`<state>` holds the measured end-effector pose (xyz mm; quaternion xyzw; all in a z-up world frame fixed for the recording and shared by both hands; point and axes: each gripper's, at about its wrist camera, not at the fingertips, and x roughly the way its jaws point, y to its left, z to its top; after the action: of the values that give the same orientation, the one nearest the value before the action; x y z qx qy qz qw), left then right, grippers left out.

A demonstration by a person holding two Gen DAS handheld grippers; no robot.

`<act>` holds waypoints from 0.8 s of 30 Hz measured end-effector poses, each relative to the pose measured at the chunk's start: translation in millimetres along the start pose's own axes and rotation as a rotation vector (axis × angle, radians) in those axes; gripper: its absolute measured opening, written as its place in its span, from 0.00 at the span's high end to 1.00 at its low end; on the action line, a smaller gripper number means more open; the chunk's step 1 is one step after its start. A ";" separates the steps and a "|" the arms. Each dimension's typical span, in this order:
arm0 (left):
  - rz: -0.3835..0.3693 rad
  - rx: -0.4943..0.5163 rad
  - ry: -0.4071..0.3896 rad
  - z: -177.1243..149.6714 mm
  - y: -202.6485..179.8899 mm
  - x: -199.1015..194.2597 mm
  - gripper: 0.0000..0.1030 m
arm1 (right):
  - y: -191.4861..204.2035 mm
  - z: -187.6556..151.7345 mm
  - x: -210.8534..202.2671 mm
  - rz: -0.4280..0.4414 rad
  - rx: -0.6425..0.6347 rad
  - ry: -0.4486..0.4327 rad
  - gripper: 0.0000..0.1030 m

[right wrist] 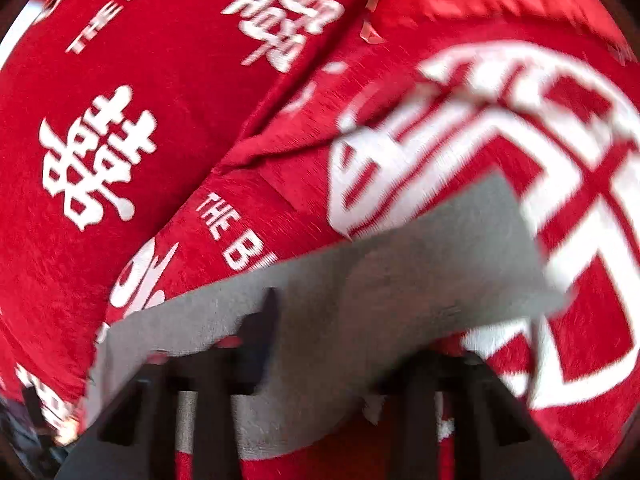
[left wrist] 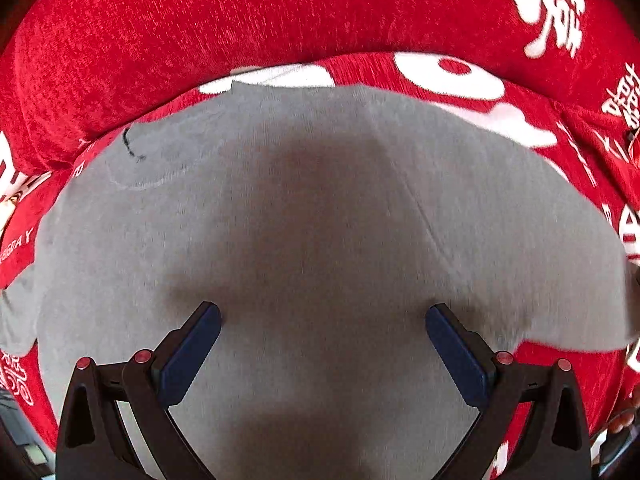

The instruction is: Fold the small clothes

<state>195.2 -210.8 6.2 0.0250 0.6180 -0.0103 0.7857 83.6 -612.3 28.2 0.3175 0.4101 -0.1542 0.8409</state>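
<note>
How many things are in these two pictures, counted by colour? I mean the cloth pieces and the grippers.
Grey: 1, the grey garment
Red with white print: 1, the red cover under it
Black with blue pads: 2, the left gripper, fingers apart over the garment, and the right gripper, mostly hidden by grey cloth lying over it
Total: 4
</note>
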 end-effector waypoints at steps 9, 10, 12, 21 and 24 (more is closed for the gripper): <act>-0.050 -0.029 -0.032 37.4 -3.8 3.2 0.00 | 81.2 -5.1 -53.3 0.153 -0.230 -0.130 0.94; -0.049 -0.027 -0.032 44.1 -7.2 6.7 0.00 | 88.1 -7.1 -57.7 0.164 -0.244 -0.135 0.94; -0.036 -0.028 -0.023 51.0 -11.4 15.6 0.00 | 104.7 -11.3 -67.7 0.189 -0.278 -0.141 0.94; -0.092 -0.013 -0.013 55.1 9.0 13.4 0.00 | 175.2 -35.7 -94.5 0.223 -0.416 -0.133 0.94; -0.099 -0.077 -0.046 41.4 63.1 -0.7 0.00 | 208.9 -51.8 -98.3 0.246 -0.462 -0.127 0.94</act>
<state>238.2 -150.0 18.3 -0.0360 0.6001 -0.0257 0.7987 101.1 -421.3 166.9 0.1544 0.3391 0.0273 0.9276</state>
